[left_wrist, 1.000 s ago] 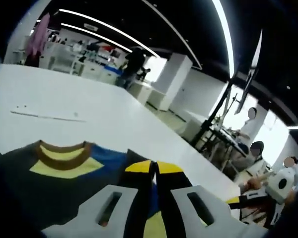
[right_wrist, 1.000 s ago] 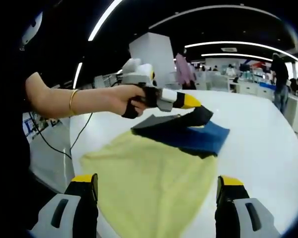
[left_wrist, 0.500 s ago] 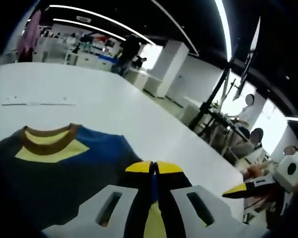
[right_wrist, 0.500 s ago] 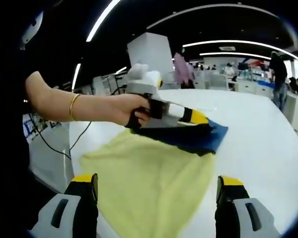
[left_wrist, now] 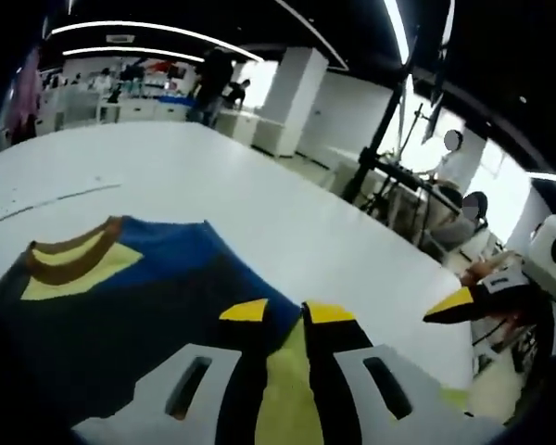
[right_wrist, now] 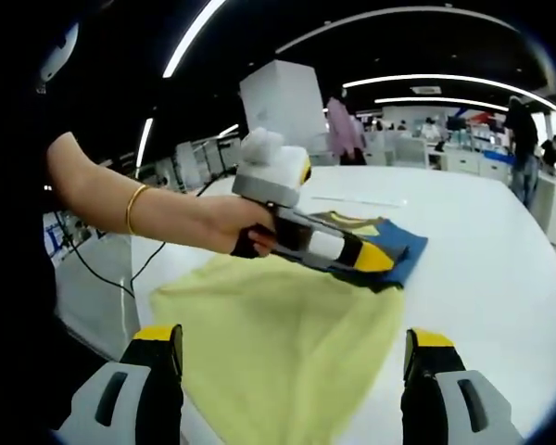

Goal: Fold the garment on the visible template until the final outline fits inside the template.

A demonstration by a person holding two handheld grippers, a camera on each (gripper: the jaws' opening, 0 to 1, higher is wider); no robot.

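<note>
The left gripper (right_wrist: 375, 260) has lowered the dark-and-blue T-shirt (left_wrist: 120, 306) flat and parted its jaws slightly, releasing it near the white table (right_wrist: 482, 269) edge; one fold looks done; the right gripper (right_wrist: 292, 357) waits wide open, empty, over the yellow cloth template (right_wrist: 278, 343).

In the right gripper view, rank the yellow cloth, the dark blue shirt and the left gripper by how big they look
1. yellow cloth, clearly largest.
2. and 3. left gripper and dark blue shirt look alike; the gripper covers part of the shirt, so no firm ranking.

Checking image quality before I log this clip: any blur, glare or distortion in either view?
Left gripper view: soft throughout, ceiling light strips blown out, white table bent by fisheye. Right gripper view: sharper on the pale yellow cloth, strips glaring overhead.
</note>
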